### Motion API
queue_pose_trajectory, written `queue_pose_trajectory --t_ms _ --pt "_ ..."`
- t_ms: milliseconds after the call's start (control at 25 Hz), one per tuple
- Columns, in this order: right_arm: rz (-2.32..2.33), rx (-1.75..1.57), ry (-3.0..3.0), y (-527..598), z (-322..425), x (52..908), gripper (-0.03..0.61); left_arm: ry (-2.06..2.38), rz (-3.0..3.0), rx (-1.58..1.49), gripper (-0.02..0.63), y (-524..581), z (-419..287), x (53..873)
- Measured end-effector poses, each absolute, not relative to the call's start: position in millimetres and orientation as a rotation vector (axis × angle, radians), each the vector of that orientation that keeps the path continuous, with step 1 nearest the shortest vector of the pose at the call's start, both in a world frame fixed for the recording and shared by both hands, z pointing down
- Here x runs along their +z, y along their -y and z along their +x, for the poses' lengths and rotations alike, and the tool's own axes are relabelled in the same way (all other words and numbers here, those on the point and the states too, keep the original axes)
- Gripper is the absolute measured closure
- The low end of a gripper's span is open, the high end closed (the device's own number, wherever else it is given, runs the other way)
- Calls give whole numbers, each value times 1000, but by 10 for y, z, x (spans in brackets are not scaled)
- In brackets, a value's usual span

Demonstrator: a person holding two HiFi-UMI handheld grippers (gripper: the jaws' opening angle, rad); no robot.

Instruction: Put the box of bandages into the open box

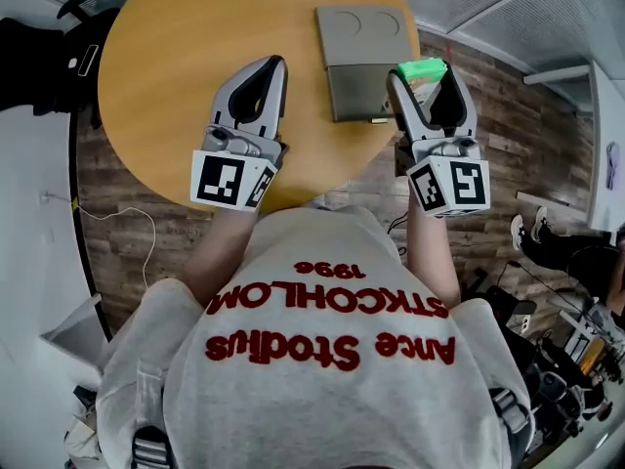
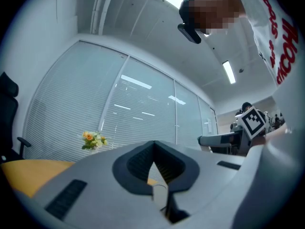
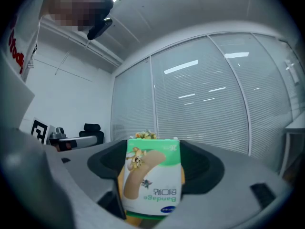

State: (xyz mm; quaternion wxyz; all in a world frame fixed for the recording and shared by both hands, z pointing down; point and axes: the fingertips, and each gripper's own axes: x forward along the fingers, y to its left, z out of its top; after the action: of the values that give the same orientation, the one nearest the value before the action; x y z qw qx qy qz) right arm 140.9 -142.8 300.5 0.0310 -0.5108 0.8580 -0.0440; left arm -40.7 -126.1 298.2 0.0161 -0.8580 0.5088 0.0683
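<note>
Your right gripper (image 1: 420, 74) is clamped on the box of bandages (image 3: 152, 175), at the counter's (image 1: 176, 86) right edge. The open box (image 1: 342, 96) lies just left of it, so carry leftward. Your left gripper (image 1: 276, 64), pinched together on nothing, sits farther away.

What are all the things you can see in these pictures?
Round table: one, yellow-orange wood, in front of the person.
Open box: one, grey, on the table near its right edge, lid folded back.
Box of bandages: one, green and white, held in the right claw.
Flowers: one small bunch, orange and yellow, by the window blinds.
Office chair: one, black, far across the room.
Sweatshirt: one, grey with red letters, on the person.
Left claw: one, grey, over the table, shut and empty.
Right claw: one, grey, beside the open box, shut on the box of bandages.
</note>
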Motion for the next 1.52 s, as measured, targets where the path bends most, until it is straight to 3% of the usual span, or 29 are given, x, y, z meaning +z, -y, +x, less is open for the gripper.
queue_pose_trajectory --t_ms 520,1520 --pt "-1697 -264 -2610 1497 1744 3385 222 -1510 -2786 131 614 1461 15 3322" --pt "-1876 -683 -2768 2053 1774 5397 222 -1570 -2929 -95 614 1916 165 4474"
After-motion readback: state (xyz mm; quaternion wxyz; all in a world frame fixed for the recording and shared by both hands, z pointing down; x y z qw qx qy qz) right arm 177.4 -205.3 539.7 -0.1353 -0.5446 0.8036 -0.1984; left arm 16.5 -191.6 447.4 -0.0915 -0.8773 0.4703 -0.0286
